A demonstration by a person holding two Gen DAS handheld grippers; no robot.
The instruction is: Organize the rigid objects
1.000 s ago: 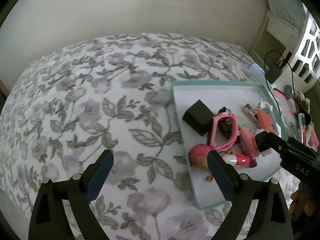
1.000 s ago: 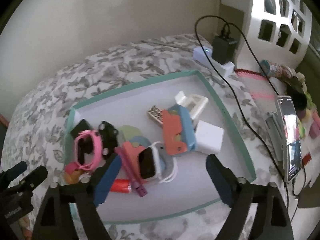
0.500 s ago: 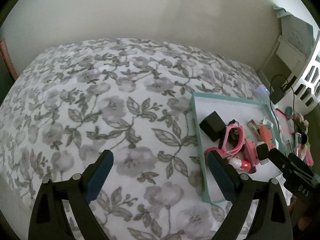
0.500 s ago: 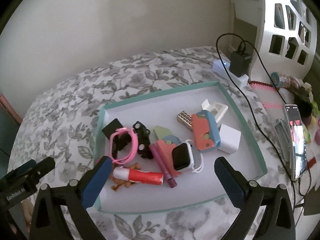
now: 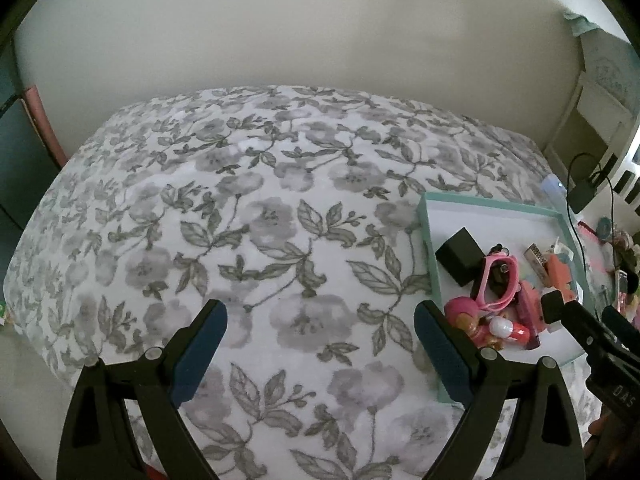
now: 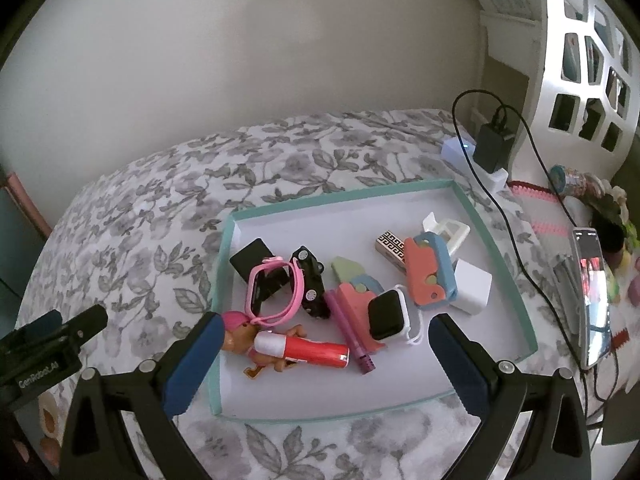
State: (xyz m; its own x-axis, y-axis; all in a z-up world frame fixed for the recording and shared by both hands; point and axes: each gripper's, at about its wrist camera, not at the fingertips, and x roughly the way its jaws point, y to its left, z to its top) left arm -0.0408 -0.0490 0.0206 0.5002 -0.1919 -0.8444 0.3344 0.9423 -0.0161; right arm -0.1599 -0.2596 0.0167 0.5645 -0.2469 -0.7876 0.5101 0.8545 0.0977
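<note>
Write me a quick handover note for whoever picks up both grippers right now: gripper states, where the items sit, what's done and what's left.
Left gripper: open, empty, over bare floral bedspread, left of the tray.
Right gripper: open, empty, above the tray's near edge.
Teal-rimmed tray on the bed holds everything in a loose heap: black box, pink goggles, toy car, doll, red-and-white tube, purple pen, smartwatch, orange-and-blue toy, white cube, patterned block.
Done: nothing visibly sorted.
Left: pick and arrange each item. Mind the charger cable and phone right of the tray.
</note>
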